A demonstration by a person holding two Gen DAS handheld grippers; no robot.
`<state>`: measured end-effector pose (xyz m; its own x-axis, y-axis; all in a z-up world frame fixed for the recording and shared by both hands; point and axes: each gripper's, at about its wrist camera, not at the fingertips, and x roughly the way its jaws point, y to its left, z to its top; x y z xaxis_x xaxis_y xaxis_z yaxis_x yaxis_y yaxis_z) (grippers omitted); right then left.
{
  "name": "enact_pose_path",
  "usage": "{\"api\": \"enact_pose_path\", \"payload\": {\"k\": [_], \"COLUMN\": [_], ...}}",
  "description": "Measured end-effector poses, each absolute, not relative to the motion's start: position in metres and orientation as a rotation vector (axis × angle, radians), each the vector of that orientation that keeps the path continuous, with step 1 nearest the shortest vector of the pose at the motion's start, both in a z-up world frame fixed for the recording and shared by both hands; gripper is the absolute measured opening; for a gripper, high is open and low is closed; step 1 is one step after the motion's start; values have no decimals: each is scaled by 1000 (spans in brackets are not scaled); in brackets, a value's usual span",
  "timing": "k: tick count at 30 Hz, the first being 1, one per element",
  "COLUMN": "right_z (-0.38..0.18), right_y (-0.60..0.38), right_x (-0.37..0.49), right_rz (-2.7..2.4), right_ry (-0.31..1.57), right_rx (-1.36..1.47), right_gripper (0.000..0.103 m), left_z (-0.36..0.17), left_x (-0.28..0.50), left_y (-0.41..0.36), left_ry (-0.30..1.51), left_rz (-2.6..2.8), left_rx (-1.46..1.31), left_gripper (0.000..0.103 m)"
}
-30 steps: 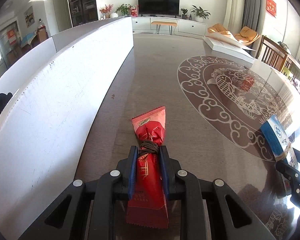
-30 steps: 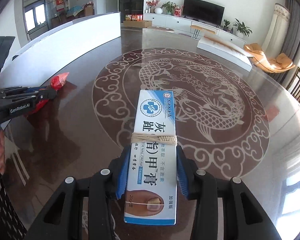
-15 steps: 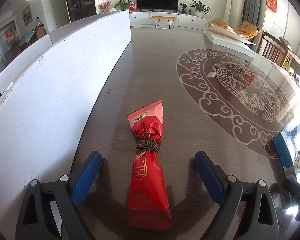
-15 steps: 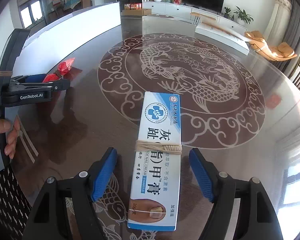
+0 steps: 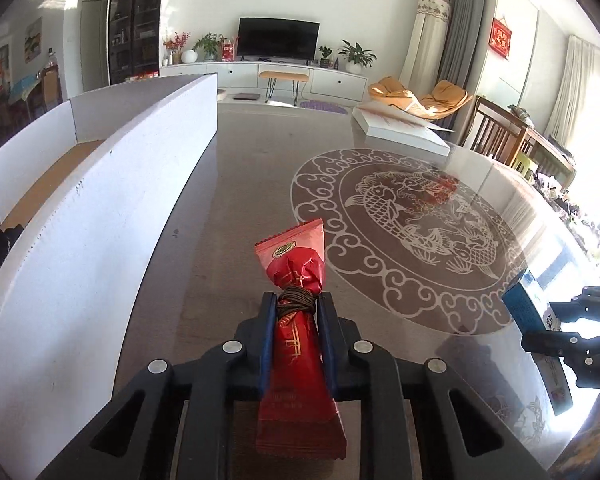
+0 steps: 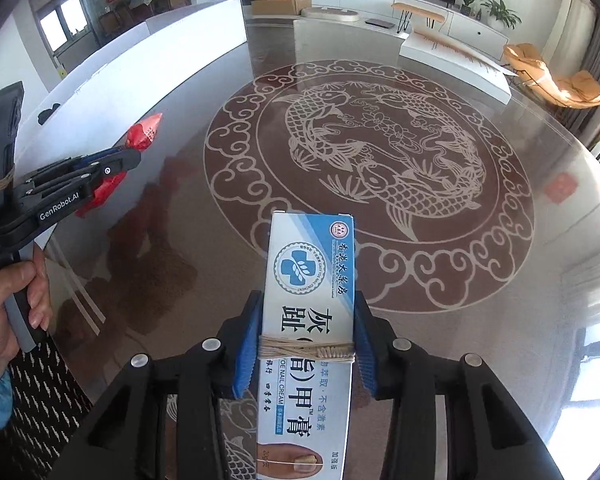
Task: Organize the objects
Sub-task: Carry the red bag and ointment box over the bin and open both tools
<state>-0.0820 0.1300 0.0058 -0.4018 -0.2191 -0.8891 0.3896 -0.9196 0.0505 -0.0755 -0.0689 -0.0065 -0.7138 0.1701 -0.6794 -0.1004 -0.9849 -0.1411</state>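
My left gripper (image 5: 297, 304) is shut on a red snack packet (image 5: 298, 344) tied with brown string, held above the glossy table (image 5: 236, 216). In the right wrist view the left gripper (image 6: 112, 164) and the red packet (image 6: 144, 136) show at the left, lifted off the table. My right gripper (image 6: 308, 312) is shut on a blue and white nail cream box (image 6: 312, 276) bound with a rubber band. That box (image 5: 526, 304) also shows at the right edge of the left wrist view.
A long white open box (image 5: 112, 184) stands along the table's left side. A flat white box (image 5: 400, 130) lies at the far end. The table carries a round fish pattern (image 6: 364, 164). Chairs (image 5: 496, 132) stand at the far right.
Half a second ago both grippers were open around their objects on the table. Both have now shut on them and lifted them.
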Motion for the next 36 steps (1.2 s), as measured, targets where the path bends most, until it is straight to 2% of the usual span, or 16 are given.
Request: {"api": "enact_pose_path", "payload": {"k": [2,6,11,18,23,24,26,27,28,30,31,32,34,36], "right_z": [29,77,125,147,118,106,76,65,57,54,58,63,75,83], "right_y": [129,106,33,-120,-220,-234,-253,-258,-259,-251,-245,-239,-223,-213], "right_x": [-79,-84,-110,-149,-148,-148,-152,-155,-156,-157,-158,-157,-155,-154], "right_rz": [-2372,-2372,-2294,-2078,-1985,-1978,-1958,-1956,-1959,-1974,-1983,-1998,-2040,-2072], "right_ry": [177,125,62,-12,108,140,203,228,241,221,207,202,230,280], "right_rx": [1385,1237,1081,1030,1042,1061,1138,1178,1201,1201,1190,1173,1133,1097], "right_gripper": [43,43,43,43,43,44,48,50,53,58,67,77,87,90], "left_z": [11,45,90,89,53,47,39,38,39,43,45,46,49,53], "left_x": [-61,-31,-26,-55,-78,-79,-80,-79,-76,-68,-64,-59,-56,-59], "left_y": [-73,-106,-178,-299,-335,-338,-341,-339,-339,-333,-329,-325,-317,-308], "left_ry": [-179,-390,-461,-454,-462,-471,-480,-466,-439,-371,-344,-325,-270,-205], "left_rz": [2804,2845,2987,3160,3137,3124,3105,3114,3138,3189,3206,3217,3242,3267], "left_rx": [-1013,-906,-879,-1174,-1464,-1495,-1539,-1540,-1527,-1493,-1474,-1467,-1533,-1594], "left_gripper": [20,20,20,20,23,27,47,69,86,98,102,103,103,103]}}
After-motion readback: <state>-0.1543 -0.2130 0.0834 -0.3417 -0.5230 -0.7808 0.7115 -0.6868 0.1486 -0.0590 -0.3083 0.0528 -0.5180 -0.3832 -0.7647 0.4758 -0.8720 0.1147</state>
